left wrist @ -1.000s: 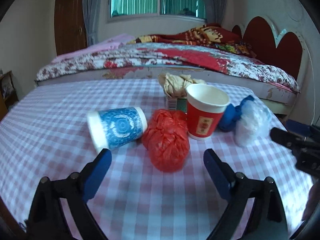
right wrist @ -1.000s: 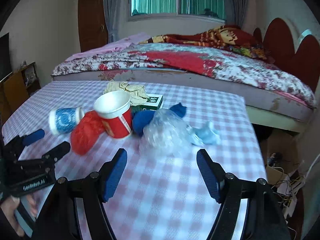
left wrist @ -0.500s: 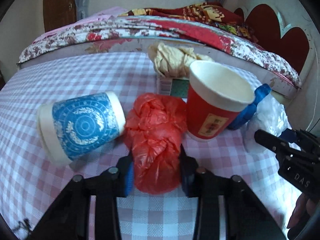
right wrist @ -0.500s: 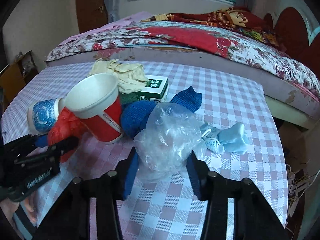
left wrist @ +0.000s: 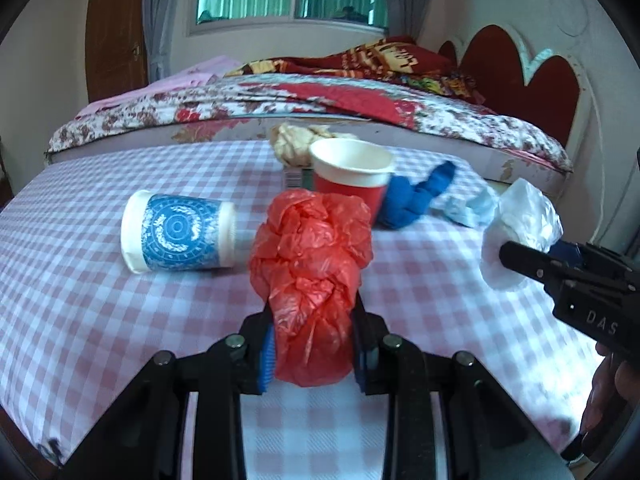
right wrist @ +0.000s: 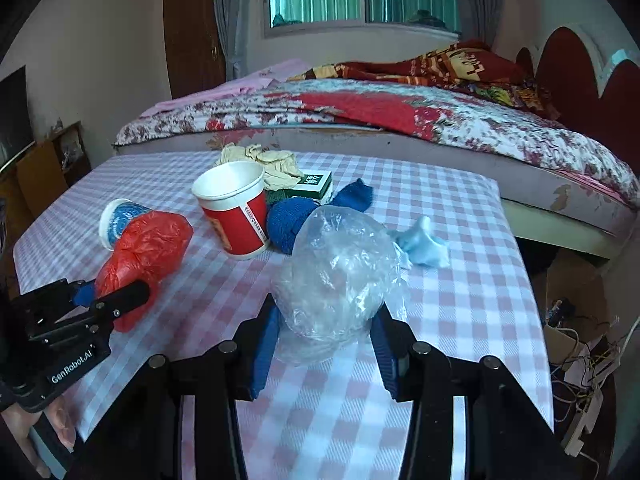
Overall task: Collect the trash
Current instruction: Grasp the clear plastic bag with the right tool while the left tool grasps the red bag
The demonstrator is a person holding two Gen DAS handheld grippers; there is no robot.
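My left gripper [left wrist: 314,354] is shut on a crumpled red plastic bag [left wrist: 314,280] and holds it above the checked table; the bag also shows in the right wrist view [right wrist: 146,256]. My right gripper [right wrist: 324,354] is shut on a clear plastic bag [right wrist: 336,276], which shows at the right edge of the left wrist view [left wrist: 520,228]. On the table lie a tipped blue paper cup [left wrist: 176,234], an upright red paper cup [right wrist: 236,216], a blue cloth [right wrist: 292,216], a light blue wad [right wrist: 424,246], a beige crumpled wad [right wrist: 268,160] and a green box [right wrist: 314,184].
The table with the pink checked cloth [right wrist: 460,320] ends at its right edge, where cables and a cardboard box [right wrist: 576,320] lie on the floor. A bed [right wrist: 400,120] stands close behind the table. A wooden door [right wrist: 192,32] is at the back left.
Both grippers closed from wide open onto their bags, the left on the red one, the right on the clear one. Both bags have since been lifted off the table and drawn back.
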